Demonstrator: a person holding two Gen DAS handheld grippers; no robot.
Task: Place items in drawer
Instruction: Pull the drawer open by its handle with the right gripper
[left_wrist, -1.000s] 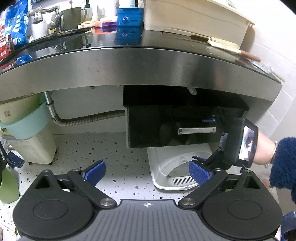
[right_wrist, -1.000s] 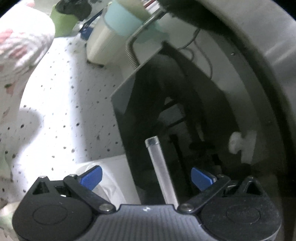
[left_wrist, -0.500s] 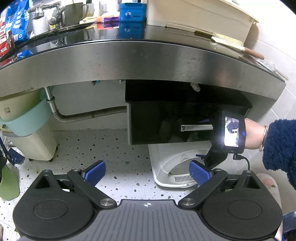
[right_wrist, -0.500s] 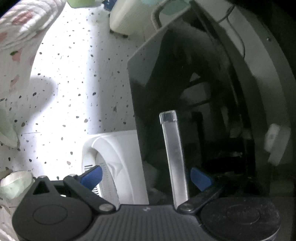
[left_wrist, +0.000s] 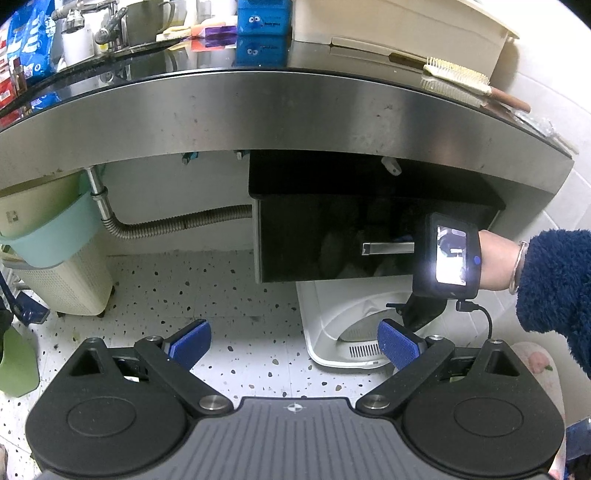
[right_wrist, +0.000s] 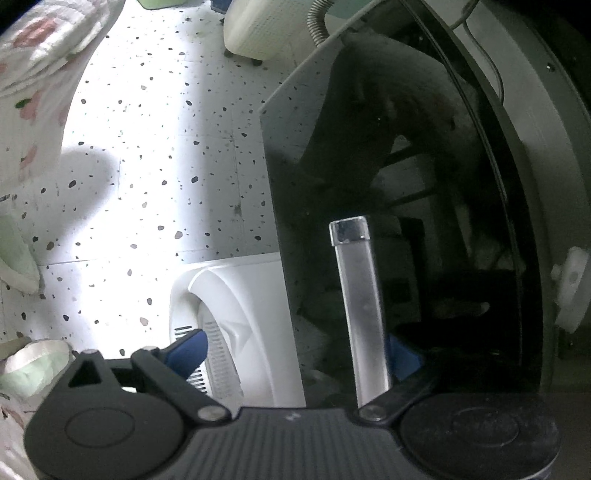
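Observation:
A black glossy drawer (left_wrist: 332, 243) hangs under the steel countertop (left_wrist: 280, 110), with a silver bar handle (left_wrist: 388, 248). My left gripper (left_wrist: 293, 341) is open and empty, held back over the floor. My right gripper (right_wrist: 295, 349) is open at the drawer front (right_wrist: 388, 184); the handle (right_wrist: 360, 306) lies between its fingers, close to the right fingertip (right_wrist: 404, 356). In the left wrist view the right gripper's body (left_wrist: 447, 258) covers the handle's right end. The inside of the drawer is hidden.
A white bin (left_wrist: 351, 332) stands on the speckled floor under the drawer. A cream basket with a teal tub (left_wrist: 55, 258) and a corrugated pipe (left_wrist: 177, 225) are to the left. The countertop carries a blue box (left_wrist: 262, 18), a brush (left_wrist: 458, 79) and a cream container.
The drawer front has come out toward me with the right gripper at its handle. The handle now sits closer to the right fingertip. The left gripper has barely moved.

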